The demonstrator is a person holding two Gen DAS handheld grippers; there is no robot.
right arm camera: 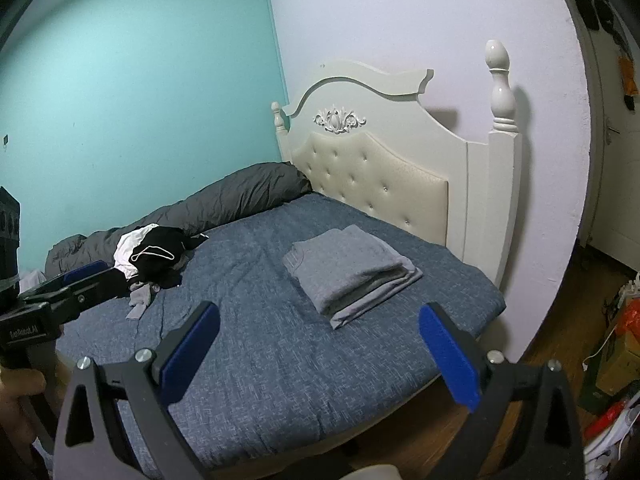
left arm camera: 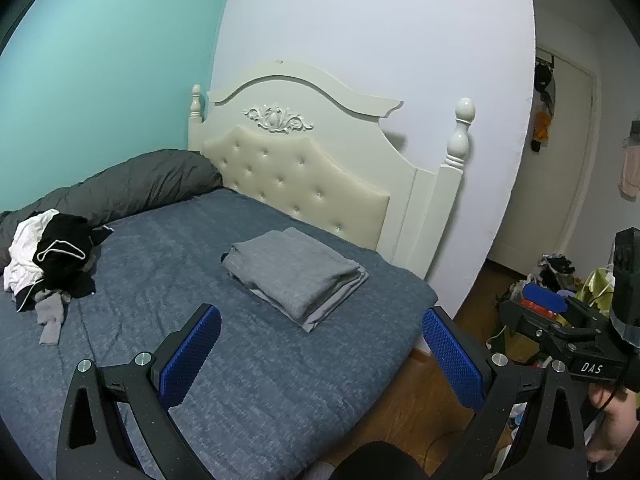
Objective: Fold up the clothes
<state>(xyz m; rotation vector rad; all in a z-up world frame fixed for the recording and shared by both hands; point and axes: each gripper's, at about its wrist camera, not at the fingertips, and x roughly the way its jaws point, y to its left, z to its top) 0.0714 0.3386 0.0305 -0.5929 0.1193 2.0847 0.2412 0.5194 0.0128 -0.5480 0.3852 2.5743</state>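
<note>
Two grippers hung over the near edge of the bed (left arm camera: pixel 248 380), both with blue-padded fingers spread wide and holding nothing: the left gripper (left arm camera: pixel 320 352) and the right gripper (right arm camera: pixel 320 350). Between their fingers and the clothes lay an open stretch of blue bedspread, bare from the near edge to the middle of the mattress. Farther on, the folded grey stack (left arm camera: pixel 296 274) rested flat near the bed's right-hand edge, just short of the cream headboard (left arm camera: pixel 296 176); its long axis ran diagonally, from the far left toward the near right corner. Well apart from it, at the left, an unfolded heap of black, white and grey clothes (left arm camera: pixel 50 256) lay against a rolled dark duvet (left arm camera: pixel 132 188) along the teal wall. The left wrist view alone showed the person's hand (left arm camera: pixel 612 428) on the right gripper's handle and floor clutter (left arm camera: pixel 560 280) by a doorway; the right wrist view showed the left gripper's body at its left margin and clutter along its right margin.
</note>
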